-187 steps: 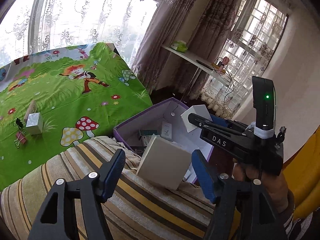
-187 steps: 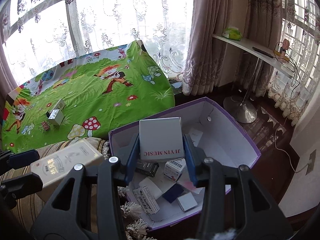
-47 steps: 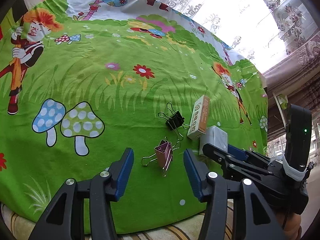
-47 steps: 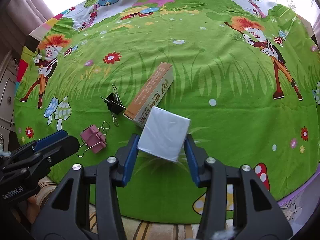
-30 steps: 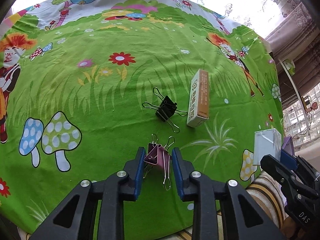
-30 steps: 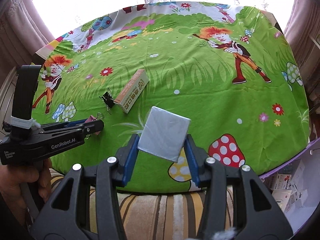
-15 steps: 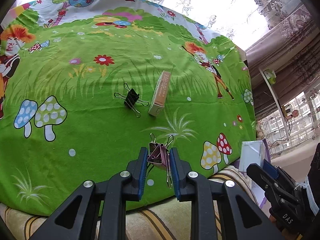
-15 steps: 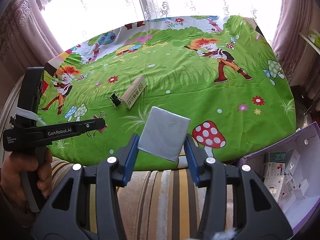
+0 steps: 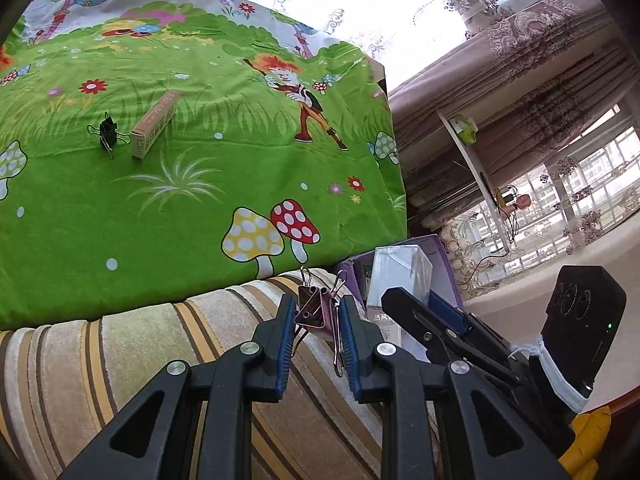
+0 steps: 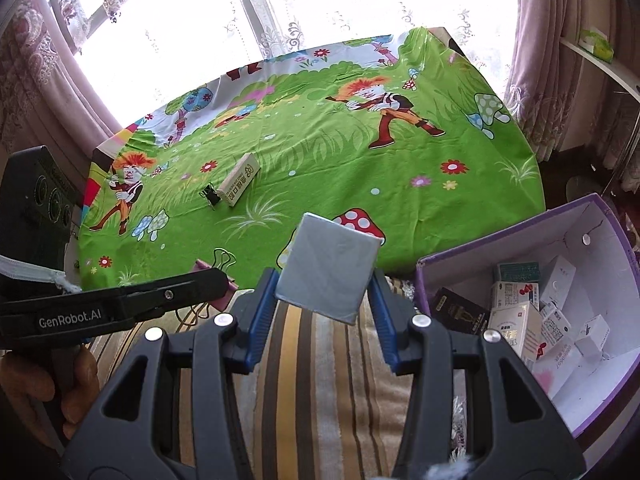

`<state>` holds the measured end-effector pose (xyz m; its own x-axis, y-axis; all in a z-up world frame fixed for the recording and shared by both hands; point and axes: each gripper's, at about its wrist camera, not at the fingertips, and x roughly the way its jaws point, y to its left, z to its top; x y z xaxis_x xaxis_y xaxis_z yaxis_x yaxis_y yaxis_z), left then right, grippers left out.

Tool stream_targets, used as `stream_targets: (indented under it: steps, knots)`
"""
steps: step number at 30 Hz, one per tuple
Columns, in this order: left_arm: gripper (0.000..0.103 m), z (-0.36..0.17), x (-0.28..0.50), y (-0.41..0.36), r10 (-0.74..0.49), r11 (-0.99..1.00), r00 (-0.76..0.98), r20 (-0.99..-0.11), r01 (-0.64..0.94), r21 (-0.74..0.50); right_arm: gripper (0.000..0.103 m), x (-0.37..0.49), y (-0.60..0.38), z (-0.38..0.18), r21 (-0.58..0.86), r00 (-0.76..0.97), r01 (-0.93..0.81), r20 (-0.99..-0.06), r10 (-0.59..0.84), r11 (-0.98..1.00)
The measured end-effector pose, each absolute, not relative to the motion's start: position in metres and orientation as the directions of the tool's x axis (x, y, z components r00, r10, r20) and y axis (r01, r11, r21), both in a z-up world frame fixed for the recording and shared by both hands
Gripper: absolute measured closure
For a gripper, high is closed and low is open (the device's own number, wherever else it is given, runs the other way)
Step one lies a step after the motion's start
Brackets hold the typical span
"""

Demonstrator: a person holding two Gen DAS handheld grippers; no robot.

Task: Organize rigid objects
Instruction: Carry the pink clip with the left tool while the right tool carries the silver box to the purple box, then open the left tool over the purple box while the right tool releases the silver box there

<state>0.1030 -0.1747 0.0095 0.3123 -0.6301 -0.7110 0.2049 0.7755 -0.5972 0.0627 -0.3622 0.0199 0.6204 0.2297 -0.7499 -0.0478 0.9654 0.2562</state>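
My left gripper (image 9: 317,314) is shut on a pink binder clip (image 9: 314,306), held over the striped cushion (image 9: 120,360). Just right of it, my right gripper (image 10: 324,280) is shut on a small grey-white box (image 10: 328,266); that box (image 9: 400,276) also shows in the left wrist view. A purple storage box (image 10: 520,248) with several small cartons inside stands at the lower right of the right wrist view. On the green cartoon cloth (image 10: 320,168) lie a black binder clip (image 10: 211,194) and a long tan carton (image 10: 239,179).
The cloth-covered table ends at its front edge above the striped cushion. Curtains and bright windows ring the room. A white shelf (image 9: 464,152) with a green packet runs along the right wall. A hand (image 10: 76,372) holds the left gripper's handle.
Both grippers have drawn back from the cloth toward the right with their loads. The purple box has come further into view, and the striped cushion now lies under both grippers.
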Motion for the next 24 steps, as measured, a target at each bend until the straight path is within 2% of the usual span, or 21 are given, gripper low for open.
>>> stream_targets:
  steps: [12, 24]
  knots:
    - [0.080, 0.025, 0.065, -0.235, -0.692, 0.719, 0.297, -0.658, 0.369, -0.589, 0.053, 0.013, -0.438, 0.018, 0.237, 0.656, 0.140, -0.749, 0.089, 0.961]
    - [0.080, 0.040, 0.033, -0.295, -0.714, 0.659, 0.270, -0.647, 0.570, -0.490, 0.053, -0.009, -0.489, 0.018, 0.210, 0.671, 0.297, -0.740, -0.047, 0.932]
